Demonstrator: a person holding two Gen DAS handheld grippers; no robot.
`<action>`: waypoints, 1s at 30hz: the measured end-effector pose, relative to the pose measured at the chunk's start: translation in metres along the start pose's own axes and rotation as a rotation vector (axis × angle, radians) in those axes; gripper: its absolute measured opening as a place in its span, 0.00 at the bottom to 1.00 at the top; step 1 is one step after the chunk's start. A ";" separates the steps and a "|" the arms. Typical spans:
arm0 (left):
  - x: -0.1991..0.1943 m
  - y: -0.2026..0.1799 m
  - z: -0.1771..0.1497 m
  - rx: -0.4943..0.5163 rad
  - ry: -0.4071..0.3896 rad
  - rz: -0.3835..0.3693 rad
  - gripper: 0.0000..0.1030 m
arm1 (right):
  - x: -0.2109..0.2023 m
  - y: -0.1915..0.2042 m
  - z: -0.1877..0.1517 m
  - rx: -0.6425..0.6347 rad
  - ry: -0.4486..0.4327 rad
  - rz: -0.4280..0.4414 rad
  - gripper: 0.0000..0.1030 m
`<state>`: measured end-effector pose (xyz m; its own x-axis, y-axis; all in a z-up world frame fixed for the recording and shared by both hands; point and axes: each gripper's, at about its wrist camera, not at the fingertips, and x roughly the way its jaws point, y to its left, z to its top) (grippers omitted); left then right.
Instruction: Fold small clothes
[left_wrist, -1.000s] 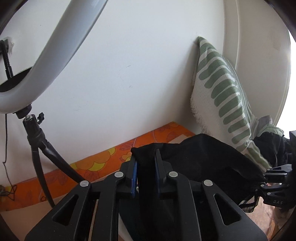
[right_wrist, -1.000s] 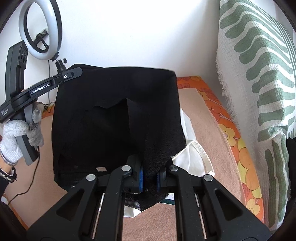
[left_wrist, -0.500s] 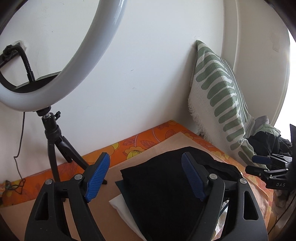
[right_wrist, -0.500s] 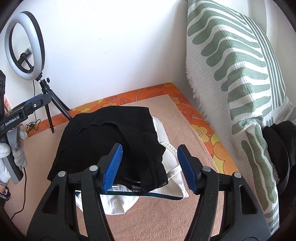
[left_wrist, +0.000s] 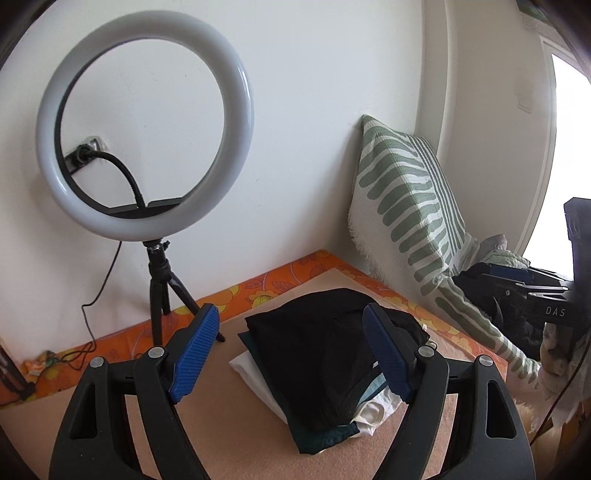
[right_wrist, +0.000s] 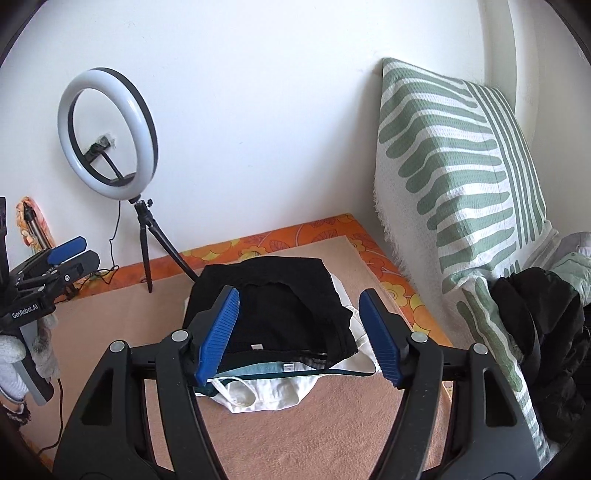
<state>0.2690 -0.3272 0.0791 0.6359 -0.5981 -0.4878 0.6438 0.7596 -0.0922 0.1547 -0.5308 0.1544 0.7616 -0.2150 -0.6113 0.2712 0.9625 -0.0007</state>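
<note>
A folded black garment (left_wrist: 317, 343) (right_wrist: 273, 314) lies on top of a small stack on the tan mat. Under it are a dark teal piece (left_wrist: 325, 437) and a white garment (right_wrist: 273, 393). My left gripper (left_wrist: 291, 350) is open and empty, raised just in front of the stack; it also shows at the left of the right wrist view (right_wrist: 70, 254). My right gripper (right_wrist: 299, 336) is open and empty, above the near edge of the stack; it also shows at the right of the left wrist view (left_wrist: 517, 280).
A ring light on a tripod (left_wrist: 147, 147) (right_wrist: 110, 129) stands at the back left by the wall. A green-and-white striped pillow (left_wrist: 410, 214) (right_wrist: 454, 177) leans at the right, with a heap of dark clothes (right_wrist: 546, 339) beside it. An orange floral sheet (right_wrist: 277, 240) borders the mat.
Both grippers held the black garment up a second ago, then opened and let it go onto the stack. Both have since drawn back from it.
</note>
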 end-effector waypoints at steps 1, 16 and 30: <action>-0.012 -0.001 0.000 0.008 -0.010 0.005 0.78 | -0.008 0.005 0.002 -0.003 -0.008 0.002 0.69; -0.162 0.001 -0.036 0.062 -0.101 0.048 0.85 | -0.102 0.102 -0.037 -0.055 -0.043 0.075 0.70; -0.245 0.005 -0.121 0.079 -0.118 0.110 0.99 | -0.156 0.171 -0.123 -0.077 -0.138 -0.021 1.00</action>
<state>0.0647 -0.1464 0.0929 0.7469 -0.5418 -0.3855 0.5959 0.8026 0.0265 0.0100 -0.3125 0.1527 0.8312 -0.2508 -0.4962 0.2460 0.9663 -0.0762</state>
